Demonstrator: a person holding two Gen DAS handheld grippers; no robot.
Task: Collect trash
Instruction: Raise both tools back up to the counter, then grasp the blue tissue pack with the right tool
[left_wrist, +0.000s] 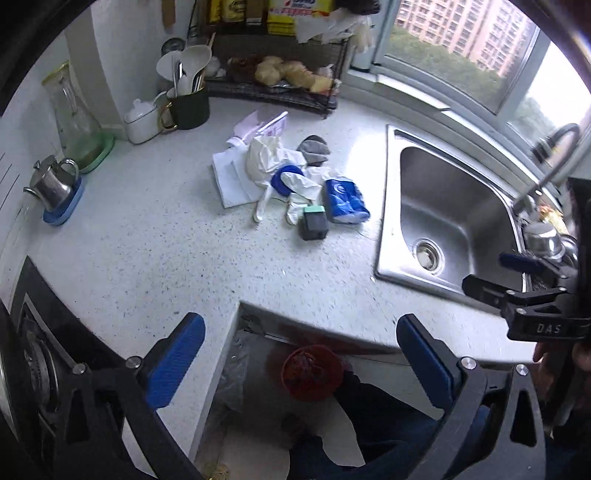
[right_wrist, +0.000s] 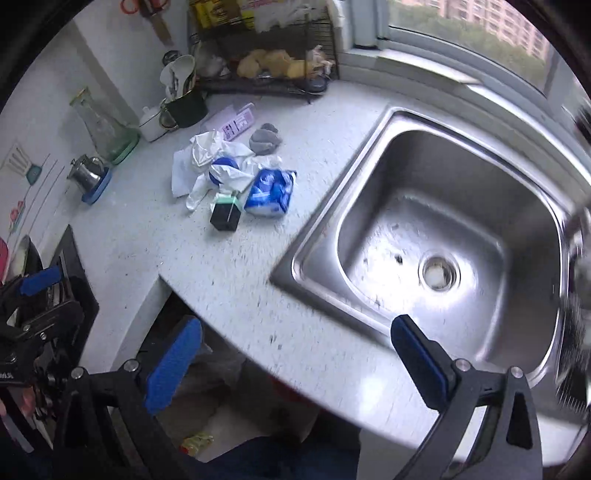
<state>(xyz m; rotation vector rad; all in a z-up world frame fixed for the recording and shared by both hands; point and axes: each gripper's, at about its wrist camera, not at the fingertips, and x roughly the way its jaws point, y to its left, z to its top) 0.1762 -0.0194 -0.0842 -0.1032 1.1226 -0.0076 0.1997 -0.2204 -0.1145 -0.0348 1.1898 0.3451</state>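
A pale speckled desk (left_wrist: 155, 240) wraps round the corner of a small kitchen, with a steel sink (right_wrist: 436, 236) sunk into it on the right and a curved tap (left_wrist: 554, 155) beside it. On the far right, a window (left_wrist: 461, 48) lets in flat daylight and shows pink apartment blocks outside. White walls (left_wrist: 118, 55) close the far left corner, where a black wire rack (left_wrist: 273, 70) stands. A black hob (left_wrist: 37, 354) sits near left.

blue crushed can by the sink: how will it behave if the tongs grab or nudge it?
The blue can looks crumpled, so it is probably empty and light. Its dented sides should keep it from rolling, and it would likely skid on the smooth countertop. Thin metal may give further under squeeze.
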